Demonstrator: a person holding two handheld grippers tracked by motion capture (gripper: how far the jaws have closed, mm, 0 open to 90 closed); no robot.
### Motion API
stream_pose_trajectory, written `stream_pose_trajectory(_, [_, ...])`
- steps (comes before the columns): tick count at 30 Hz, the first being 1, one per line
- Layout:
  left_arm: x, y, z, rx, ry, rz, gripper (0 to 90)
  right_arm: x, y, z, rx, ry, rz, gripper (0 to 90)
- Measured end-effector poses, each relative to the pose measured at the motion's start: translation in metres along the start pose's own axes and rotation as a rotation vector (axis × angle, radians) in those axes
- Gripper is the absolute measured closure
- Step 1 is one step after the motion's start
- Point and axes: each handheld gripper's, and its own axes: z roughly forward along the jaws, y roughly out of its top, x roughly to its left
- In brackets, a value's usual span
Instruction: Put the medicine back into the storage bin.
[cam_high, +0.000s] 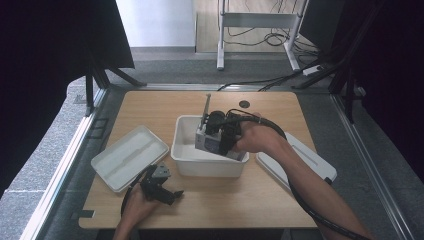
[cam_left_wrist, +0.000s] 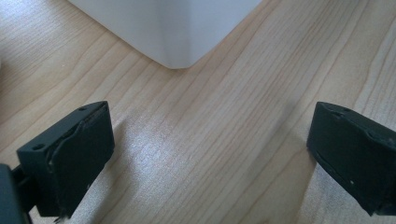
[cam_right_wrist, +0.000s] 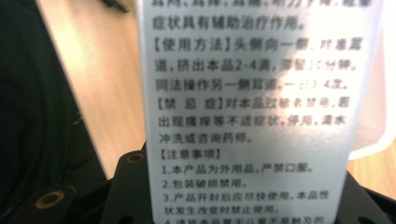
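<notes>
Left gripper (cam_high: 167, 192) rested on table (cam_high: 260, 200), jaws wide apart, nothing between, just before bin (cam_high: 207, 167) corner. Lid (cam_high: 127, 157) lay left of bin. Right gripper (cam_high: 212, 137) held above bin, clamped on printed white box (cam_right_wrist: 252, 112).

The box (cam_right_wrist: 252, 107) stands between the fingers of the right gripper (cam_high: 220, 134), above the tub (cam_high: 186, 150) at the middle of the desk (cam_high: 260, 197). The left gripper (cam_high: 161, 187) rests on the desk just before the tub's near left corner, its fingers (cam_left_wrist: 70, 158) wide apart with bare desk between them and that corner beyond them. One lid (cam_high: 127, 156) lies left of the tub, behind the left gripper; another lid (cam_high: 312, 160) lies right of the tub.
</notes>
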Motion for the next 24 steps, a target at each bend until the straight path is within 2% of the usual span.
stream_pose_trajectory(6, [0.0, 0.0, 0.0, -0.002, -0.001, 0.001, 1.1, -0.021, 0.007, 0.011, 0.001, -0.027, 0.05, 55.4])
stream_pose_trajectory(13, [0.0, 0.0, 0.0, -0.002, -0.004, 0.003, 1.5, -0.043, 0.01, 0.038, 0.0, -0.053, 0.098, 55.4])
stream_pose_trajectory(24, [0.0, 0.0, 0.0, -0.001, -0.006, 0.005, 1.8, -0.054, 0.014, 0.095, 0.04, -0.037, 0.122, 55.4])
